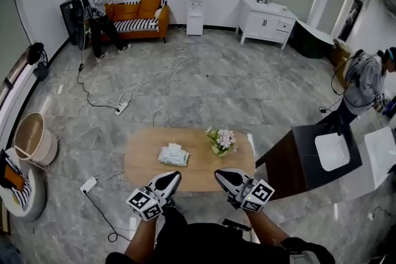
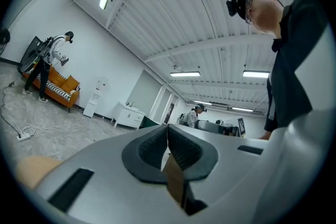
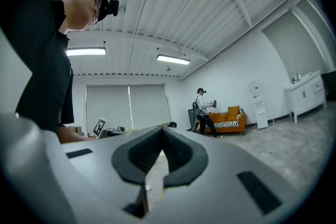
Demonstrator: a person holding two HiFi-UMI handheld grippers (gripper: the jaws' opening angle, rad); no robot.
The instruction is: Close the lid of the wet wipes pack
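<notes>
Not begun yet, by the look of it. Left to do: reach the wet wipes pack [image 1: 174, 154] on the tabletop [image 1: 139, 161] and push its lid down. Holding left gripper [image 1: 169, 178] and right gripper [image 1: 221, 177] at the near edge, both pinched together and empty.

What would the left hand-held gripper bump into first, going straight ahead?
Probably nothing near: the left hand-held gripper tilts upward, so its line seems to clear the oval wooden table; depth is unclear.
</notes>
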